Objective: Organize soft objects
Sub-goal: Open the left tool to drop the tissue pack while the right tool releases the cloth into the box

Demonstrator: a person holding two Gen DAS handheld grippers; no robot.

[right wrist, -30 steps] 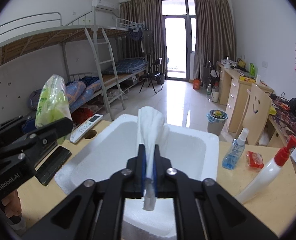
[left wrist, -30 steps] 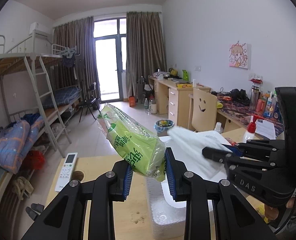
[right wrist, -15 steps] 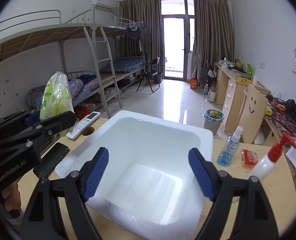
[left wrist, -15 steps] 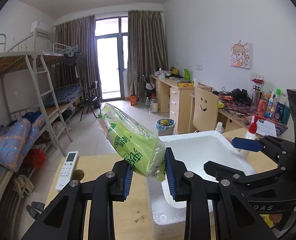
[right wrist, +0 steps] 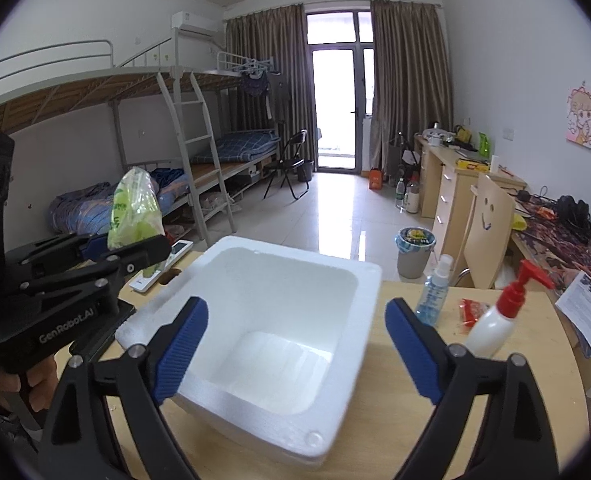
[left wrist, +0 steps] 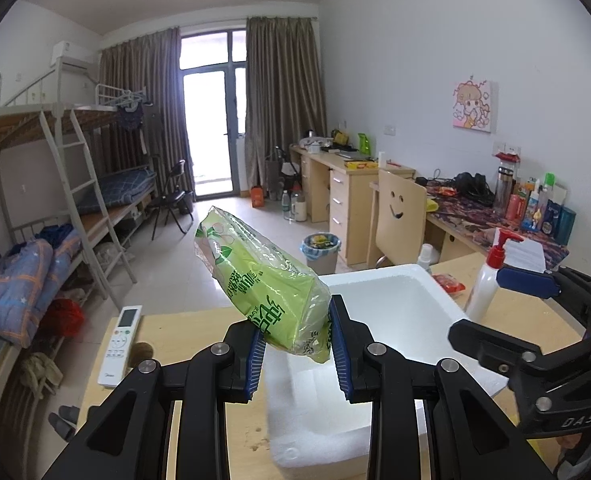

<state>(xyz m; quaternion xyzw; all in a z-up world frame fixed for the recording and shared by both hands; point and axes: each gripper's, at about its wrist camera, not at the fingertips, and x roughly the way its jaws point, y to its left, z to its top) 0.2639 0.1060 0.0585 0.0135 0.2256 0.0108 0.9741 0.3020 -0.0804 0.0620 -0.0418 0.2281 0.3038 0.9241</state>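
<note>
My left gripper (left wrist: pixel 297 344) is shut on a green plastic pack of tissues (left wrist: pixel 263 284), held in the air above the left rim of a white foam box (left wrist: pixel 395 300). The pack also shows in the right wrist view (right wrist: pixel 135 212), left of the box. My right gripper (right wrist: pixel 295 344) is open and empty, its jaws wide apart over the near side of the foam box (right wrist: pixel 335 420). A white folded cloth (right wrist: pixel 271 364) lies on the box floor. The right gripper also shows in the left wrist view (left wrist: pixel 491 312).
A wooden table (right wrist: pixel 455 420) holds the box. A red-pump white bottle (right wrist: pixel 499 316), a blue spray bottle (right wrist: pixel 433 296) and a red packet (right wrist: pixel 471 312) stand right of it. A white remote (left wrist: pixel 121 344) lies left, by a round hole (left wrist: pixel 143 350).
The right gripper opened and let the white cloth drop into the foam box. The left gripper still holds the green pack and has shifted little.
</note>
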